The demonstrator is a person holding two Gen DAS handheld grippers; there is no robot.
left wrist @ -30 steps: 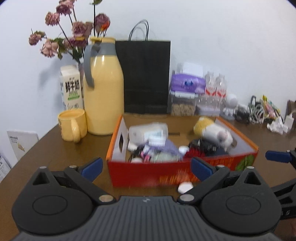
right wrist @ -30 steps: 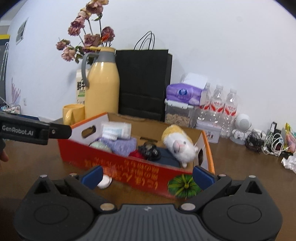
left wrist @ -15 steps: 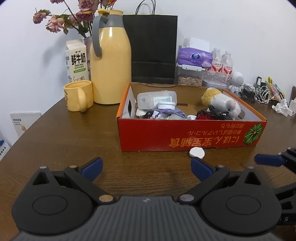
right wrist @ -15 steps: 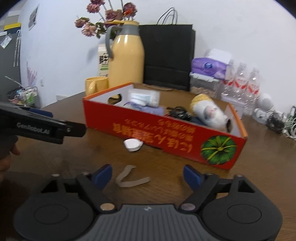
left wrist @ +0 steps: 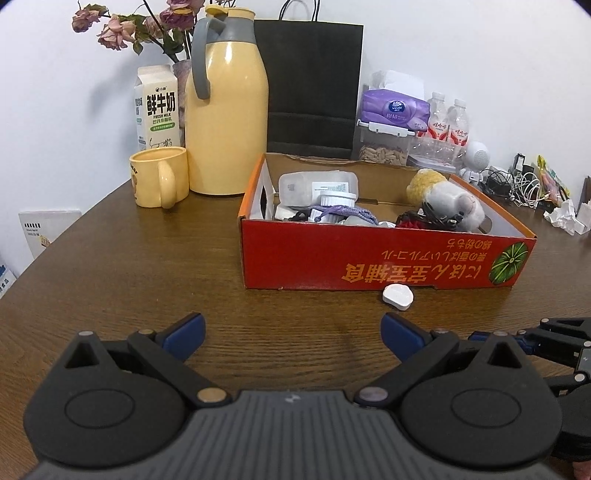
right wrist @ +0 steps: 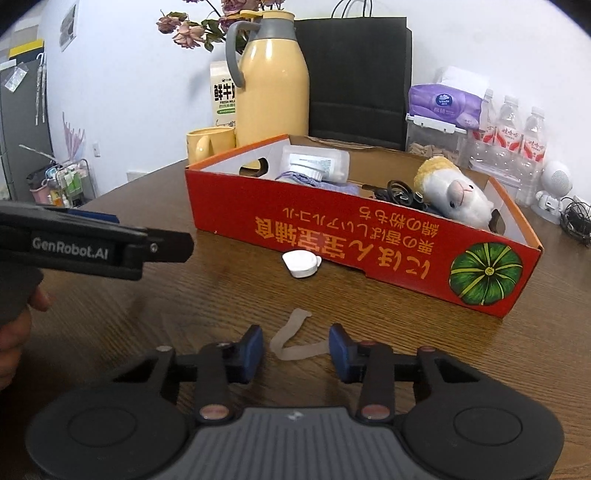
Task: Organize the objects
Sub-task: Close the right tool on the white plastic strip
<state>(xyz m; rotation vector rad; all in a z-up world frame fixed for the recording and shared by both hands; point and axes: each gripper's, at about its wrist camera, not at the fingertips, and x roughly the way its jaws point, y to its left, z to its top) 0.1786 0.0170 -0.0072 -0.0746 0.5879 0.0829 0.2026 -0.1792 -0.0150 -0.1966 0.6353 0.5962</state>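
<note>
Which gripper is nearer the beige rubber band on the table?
Right. The right gripper has its open jaws either side of the rubber band; the left gripper hangs off to the side, over bare table.

A lived-in home or office: thermos (left wrist: 226,107), milk carton (left wrist: 158,107), dried flowers (left wrist: 136,26) on a wooden table (left wrist: 129,266).

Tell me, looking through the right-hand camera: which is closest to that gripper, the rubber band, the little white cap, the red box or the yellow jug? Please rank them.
From the right gripper:
1. Rubber band, lying between the fingertips.
2. White cap, on the table just ahead.
3. Red box, behind the cap.
4. Yellow jug, behind the box, rear left.
</note>
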